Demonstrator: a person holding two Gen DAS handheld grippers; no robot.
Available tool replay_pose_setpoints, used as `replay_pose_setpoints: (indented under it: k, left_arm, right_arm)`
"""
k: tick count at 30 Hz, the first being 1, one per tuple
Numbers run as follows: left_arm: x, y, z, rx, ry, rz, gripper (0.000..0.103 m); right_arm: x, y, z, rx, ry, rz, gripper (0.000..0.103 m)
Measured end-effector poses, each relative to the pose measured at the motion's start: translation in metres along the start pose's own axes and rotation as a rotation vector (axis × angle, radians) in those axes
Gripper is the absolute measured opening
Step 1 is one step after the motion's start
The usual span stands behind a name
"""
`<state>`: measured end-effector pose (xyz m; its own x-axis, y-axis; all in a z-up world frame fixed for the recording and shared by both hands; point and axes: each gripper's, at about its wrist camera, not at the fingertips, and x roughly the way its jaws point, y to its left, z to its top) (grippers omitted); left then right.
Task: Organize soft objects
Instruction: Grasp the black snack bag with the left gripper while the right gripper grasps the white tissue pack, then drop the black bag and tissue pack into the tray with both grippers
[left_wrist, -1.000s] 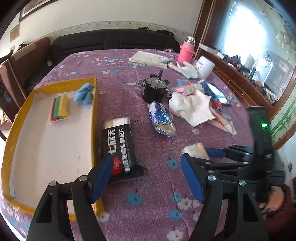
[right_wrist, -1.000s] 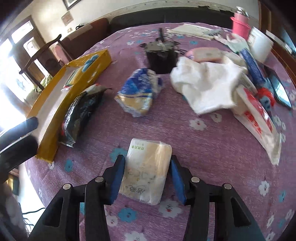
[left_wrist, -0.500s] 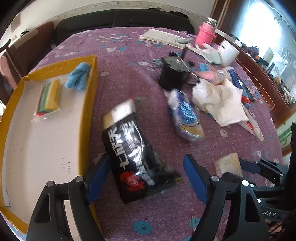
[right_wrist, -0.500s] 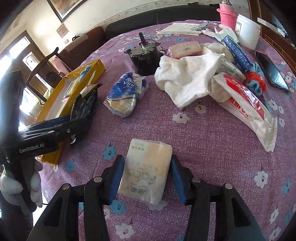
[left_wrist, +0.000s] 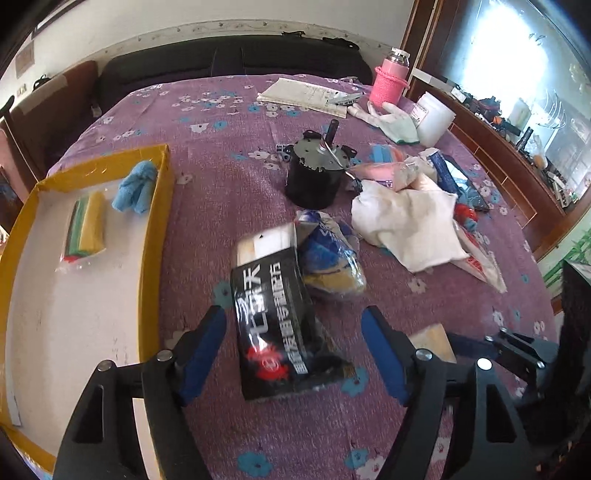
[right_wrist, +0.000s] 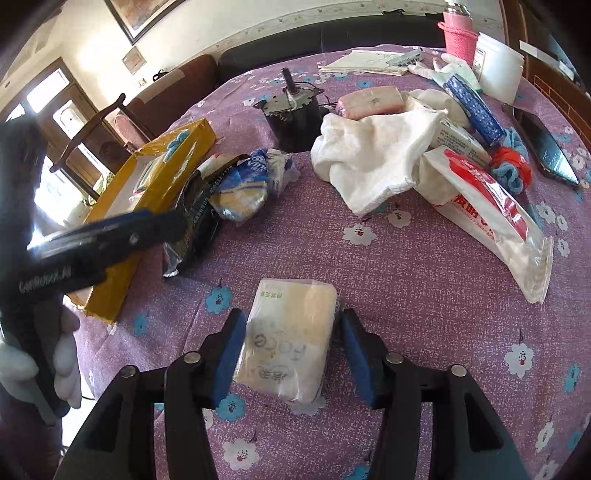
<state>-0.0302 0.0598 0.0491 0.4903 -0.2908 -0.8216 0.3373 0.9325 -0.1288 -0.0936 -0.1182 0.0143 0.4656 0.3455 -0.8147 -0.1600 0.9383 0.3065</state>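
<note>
Left wrist view: the left gripper (left_wrist: 295, 354) stood wide open, its blue pads on either side of a black packet (left_wrist: 280, 328) with white and red print. Only the left pad (left_wrist: 203, 350) sat close to the packet; the right pad was clear of it, so nothing was clamped. The packet lay tilted on the purple floral tablecloth (left_wrist: 229, 206), its far end against a blue-and-yellow tissue pack (left_wrist: 332, 258). Left of it sat the yellow-rimmed tray (left_wrist: 151, 236), holding a wrapped stack of coloured sponge cloths (left_wrist: 86, 225) and a blue cloth (left_wrist: 135, 186). Farther back: a black geared motor (left_wrist: 316, 173), a white towel (left_wrist: 410, 225), a pink bottle (left_wrist: 389, 77).

Right wrist view: the right gripper (right_wrist: 291, 354) was partly open around a pale wrapped tissue pack (right_wrist: 291, 339) lying on the tablecloth. Both pads sat right at its sides; whether they pressed it could not be told. The left gripper (right_wrist: 162, 225) entered from the left, held by a white-gloved hand (right_wrist: 40, 373), its fingers at the black packet (right_wrist: 199, 218) just beside the tray (right_wrist: 122, 221). A red-and-white bag (right_wrist: 491, 214) lay to the right.
</note>
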Motion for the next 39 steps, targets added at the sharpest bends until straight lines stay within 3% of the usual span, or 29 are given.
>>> replay_pose_setpoints:
  k: [2,3,5,6,7,8,9,12,17,20,23,30,34,39]
  left_arm:
    - [0.015,0.000,0.003,0.005,0.019,0.028,0.075]
    - [0.023,0.001,0.003,0.005,0.034,0.036,0.075]
    - [0.039,0.004,-0.003,-0.015,0.082,0.029,0.057]
    - [0.036,0.004,-0.006,-0.005,0.049,0.040,0.052]
    - [0.034,0.004,-0.008,-0.005,0.052,0.037,0.049]
    - [0.030,0.005,-0.011,-0.018,0.052,0.016,0.048]
    - [0.022,0.007,-0.013,-0.029,0.041,-0.003,0.047]
    - [-0.015,0.011,-0.019,-0.045,-0.027,-0.051,0.046]
    - [-0.081,0.043,-0.020,-0.115,-0.126,-0.147,0.047]
    - [-0.108,0.078,-0.014,-0.152,-0.166,-0.108,0.047]
    - [-0.121,0.123,-0.004,-0.193,-0.182,-0.017,0.047]
    - [-0.084,0.220,0.025,-0.342,-0.105,0.042,0.047]
    - [-0.048,0.248,0.040,-0.359,-0.057,0.068,0.047]
    - [-0.005,0.270,0.059,-0.379,-0.013,0.073,0.048]
  right_arm:
    - [0.002,0.006,-0.001,-0.017,0.002,-0.015,0.077]
    - [0.003,0.009,-0.002,-0.031,0.000,-0.034,0.078]
    - [0.004,0.015,-0.003,-0.058,-0.004,-0.068,0.078]
    - [0.005,0.018,-0.005,-0.073,-0.006,-0.085,0.077]
    - [0.004,0.019,-0.006,-0.086,-0.011,-0.110,0.073]
    - [0.003,0.020,-0.008,-0.093,-0.017,-0.147,0.056]
    - [0.001,0.019,-0.008,-0.095,-0.018,-0.163,0.050]
    - [-0.007,0.012,-0.008,-0.055,-0.025,-0.095,0.049]
    - [-0.027,0.015,-0.002,-0.036,-0.060,-0.056,0.049]
    - [-0.040,0.031,0.009,-0.059,-0.091,-0.011,0.049]
    - [-0.046,0.055,0.025,-0.091,-0.111,0.044,0.050]
    - [-0.023,0.126,0.074,-0.176,-0.099,0.145,0.050]
    - [0.014,0.167,0.104,-0.211,-0.054,0.160,0.050]
    - [0.061,0.208,0.132,-0.260,-0.006,0.118,0.050]
